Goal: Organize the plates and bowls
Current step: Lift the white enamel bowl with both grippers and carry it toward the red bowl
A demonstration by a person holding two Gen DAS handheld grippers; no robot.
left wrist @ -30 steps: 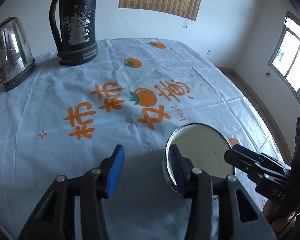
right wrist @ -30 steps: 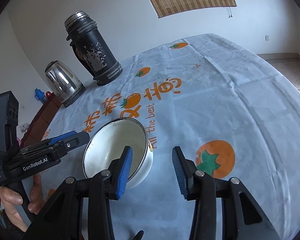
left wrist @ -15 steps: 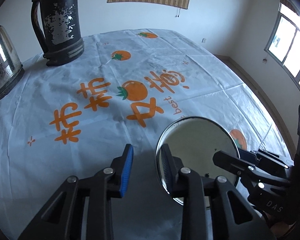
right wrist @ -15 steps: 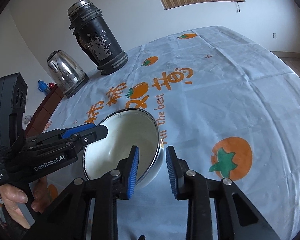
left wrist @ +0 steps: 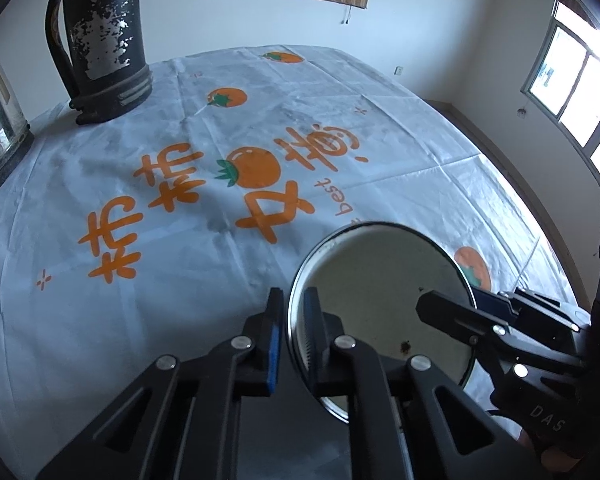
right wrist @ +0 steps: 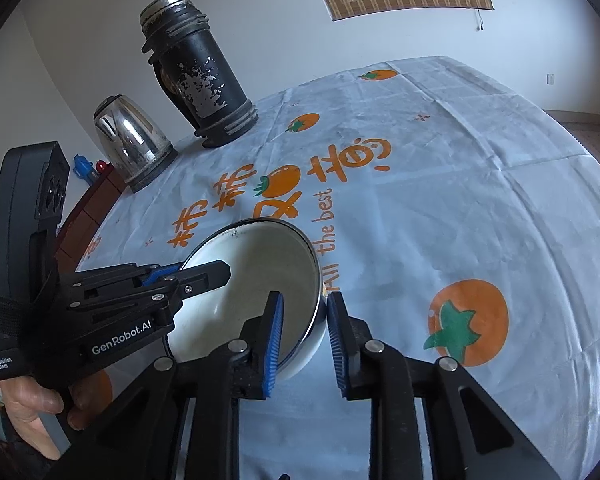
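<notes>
A white enamel bowl [left wrist: 384, 280] with a dark metal rim is held tilted just above the tablecloth. My left gripper [left wrist: 294, 332] is shut on the bowl's left rim, one pad inside and one outside. My right gripper [right wrist: 304, 336] straddles the bowl's [right wrist: 260, 276] right rim, its jaws narrow around the wall. Each gripper shows in the other's view: the right gripper [left wrist: 448, 312] at the bowl's far side, the left gripper [right wrist: 208, 274] over the bowl's left edge.
A tall black thermos [right wrist: 198, 76] and a steel kettle [right wrist: 130, 140] stand at the table's far left. The table is covered by a pale blue cloth [right wrist: 460, 184] with orange print. A window [left wrist: 572, 80] is at the right.
Both grippers have closed from wide open onto opposite rims of the bowl. The bowl now sits tilted and slightly raised between them.
</notes>
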